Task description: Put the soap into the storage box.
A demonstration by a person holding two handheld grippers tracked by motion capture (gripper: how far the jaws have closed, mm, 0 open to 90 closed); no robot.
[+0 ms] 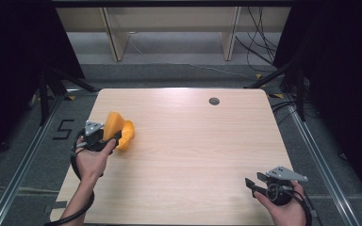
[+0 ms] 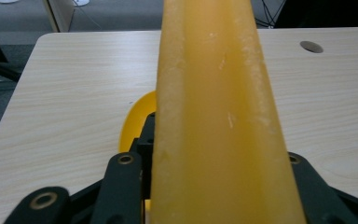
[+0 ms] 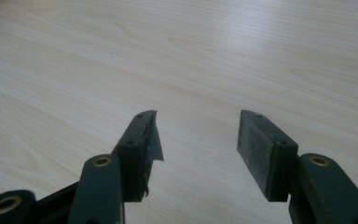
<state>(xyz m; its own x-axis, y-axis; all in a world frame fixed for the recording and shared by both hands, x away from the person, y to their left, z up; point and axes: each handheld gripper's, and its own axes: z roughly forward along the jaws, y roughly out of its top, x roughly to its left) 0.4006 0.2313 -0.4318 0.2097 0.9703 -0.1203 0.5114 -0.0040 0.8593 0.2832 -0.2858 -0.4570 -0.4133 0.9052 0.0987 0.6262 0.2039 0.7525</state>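
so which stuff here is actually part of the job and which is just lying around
In use:
- orange plastic piece, held at the table's left side
- left hand-held gripper, shut on that piece
- right hand-held gripper, open, holding nothing

Just there:
- round hole in the wooden table
- cables on the floor beyond

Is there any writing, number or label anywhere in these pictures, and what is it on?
"5": a dark numeral marked on the grey floor left of the table, seen in the high view.
The orange object clamped in the left gripper carries no readable text.
The right gripper and the tabletop carry no lettering either.
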